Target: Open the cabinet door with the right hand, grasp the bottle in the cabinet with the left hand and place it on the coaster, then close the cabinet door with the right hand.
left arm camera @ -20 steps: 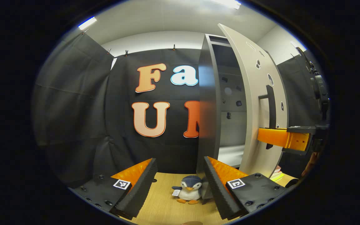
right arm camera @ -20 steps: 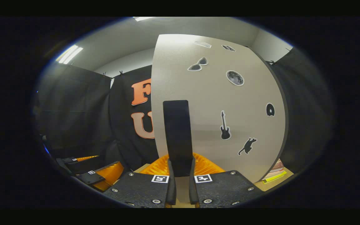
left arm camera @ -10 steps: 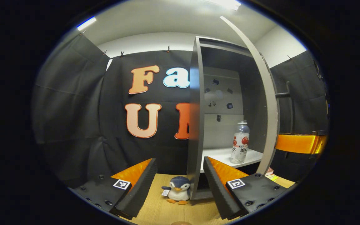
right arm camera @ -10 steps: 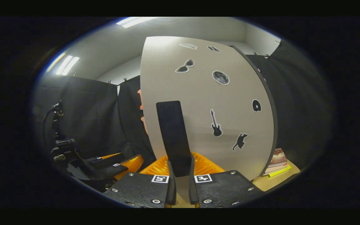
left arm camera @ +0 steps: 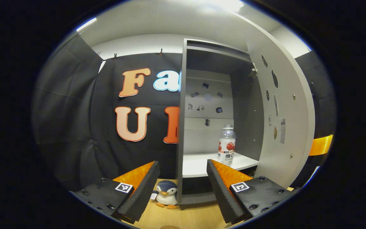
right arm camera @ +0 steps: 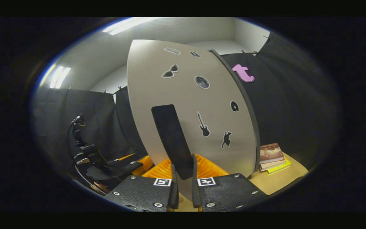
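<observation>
Clamping the black handle (right arm camera: pixel 172 140) of the cabinet door (right arm camera: pixel 202 105), the right tool (right arm camera: pixel 183 190) has both fingers pressed on it. Door stands wide open. Left tool (left arm camera: pixel 183 187) is spread wide and empty above the table (left arm camera: pixel 189 218). Bottle (left arm camera: pixel 227 145) stands upright on the cabinet shelf (left arm camera: pixel 199 165).

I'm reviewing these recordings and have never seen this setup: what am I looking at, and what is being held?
A person holds a two-finger gripper in each hand, with a fisheye camera riding on each. In the left gripper view, the left gripper is open and holds nothing, facing the open grey cabinet, where a clear plastic bottle stands on the white shelf. A small plush penguin sits on the wooden table. In the right gripper view, the right gripper is clamped on the black door handle of the stickered door; stacked books lie nearby.
</observation>
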Demonstrator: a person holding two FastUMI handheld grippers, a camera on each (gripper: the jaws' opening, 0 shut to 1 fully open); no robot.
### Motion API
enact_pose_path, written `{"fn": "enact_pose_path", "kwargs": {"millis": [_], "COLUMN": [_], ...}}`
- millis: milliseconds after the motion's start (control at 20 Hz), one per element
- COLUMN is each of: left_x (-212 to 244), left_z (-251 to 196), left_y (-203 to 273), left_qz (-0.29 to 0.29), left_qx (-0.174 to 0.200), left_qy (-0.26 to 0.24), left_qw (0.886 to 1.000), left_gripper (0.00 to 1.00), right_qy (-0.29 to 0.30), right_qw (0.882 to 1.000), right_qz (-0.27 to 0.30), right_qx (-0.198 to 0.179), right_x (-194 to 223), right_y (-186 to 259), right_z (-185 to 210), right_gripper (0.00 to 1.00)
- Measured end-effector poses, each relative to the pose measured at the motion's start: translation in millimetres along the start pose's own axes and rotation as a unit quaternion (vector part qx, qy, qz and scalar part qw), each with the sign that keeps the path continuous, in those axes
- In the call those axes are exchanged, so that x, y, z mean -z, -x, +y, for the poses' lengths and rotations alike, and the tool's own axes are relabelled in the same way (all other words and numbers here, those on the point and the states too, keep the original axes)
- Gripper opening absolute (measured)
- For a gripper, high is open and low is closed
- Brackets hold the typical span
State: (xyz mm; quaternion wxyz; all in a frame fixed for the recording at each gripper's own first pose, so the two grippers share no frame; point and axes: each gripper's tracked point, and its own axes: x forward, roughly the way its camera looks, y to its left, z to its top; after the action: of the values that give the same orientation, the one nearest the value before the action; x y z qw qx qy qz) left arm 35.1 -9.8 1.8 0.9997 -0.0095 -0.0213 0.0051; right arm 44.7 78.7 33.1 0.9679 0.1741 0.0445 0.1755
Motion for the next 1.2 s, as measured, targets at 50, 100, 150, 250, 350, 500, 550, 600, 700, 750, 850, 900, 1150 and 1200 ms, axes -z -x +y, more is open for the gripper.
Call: {"fn": "enact_pose_path", "kwargs": {"millis": [50,100,150,250,350,500,550,600,700,750,850,900,1150,1200], "left_x": [0,-1,1,0,1,2,2,2,0,-2,-4,-5,-3,-4], "left_z": [-7,-14,-19,-29,-37,-54,-60,-66,-80,-86,-98,-105,-136,-143], "left_y": [-2,-2,-4,-6,-10,-15,-16,-17,-17,-17,-16,-17,-15,-14], "left_qz": [-0.001,-0.001,-0.002,-0.002,0.001,0.002,0.002,0.003,0.001,-0.002,-0.005,-0.006,0.0,0.0], "left_qx": [0.007,0.014,0.021,0.029,0.04,0.055,0.06,0.066,0.08,0.086,0.098,0.103,0.134,0.142], "left_qy": [0.001,0.002,0.003,0.003,0.007,0.011,0.011,0.013,0.014,0.013,0.013,0.014,0.023,0.025], "left_qw": [1.0,1.0,1.0,1.0,0.999,0.998,0.998,0.998,0.997,0.996,0.995,0.995,0.991,0.99], "left_gripper": [0.96,0.96,0.95,0.95,0.94,0.99,0.96,0.94,0.94,0.96,0.99,0.99,0.99,0.99], "right_qy": [0.005,0.003,-0.002,-0.01,0.01,0.046,0.059,0.072,0.09,0.094,0.102,0.104,0.127,0.135], "right_qw": [1.0,1.0,1.0,1.0,1.0,0.998,0.996,0.994,0.988,0.986,0.979,0.975,0.957,0.952], "right_qz": [-0.001,-0.001,-0.003,-0.003,-0.006,-0.004,-0.005,-0.006,-0.007,-0.009,-0.013,-0.019,-0.034,-0.036], "right_qx": [0.001,0.0,-0.002,0.0,0.011,0.05,0.068,0.086,0.122,0.14,0.177,0.193,0.258,0.273], "right_x": [-1,-1,-1,-3,-5,-7,-9,-11,-15,-16,-21,-24,-34,-38], "right_y": [2,3,2,4,6,12,13,16,23,28,39,44,63,70], "right_z": [-3,-5,-4,-5,-14,-29,-37,-45,-58,-63,-74,-79,-106,-117], "right_gripper": [0.16,0.17,0.18,0.21,0.24,0.31,0.31,0.36,0.4,0.45,0.52,0.53,0.51,0.49]}}
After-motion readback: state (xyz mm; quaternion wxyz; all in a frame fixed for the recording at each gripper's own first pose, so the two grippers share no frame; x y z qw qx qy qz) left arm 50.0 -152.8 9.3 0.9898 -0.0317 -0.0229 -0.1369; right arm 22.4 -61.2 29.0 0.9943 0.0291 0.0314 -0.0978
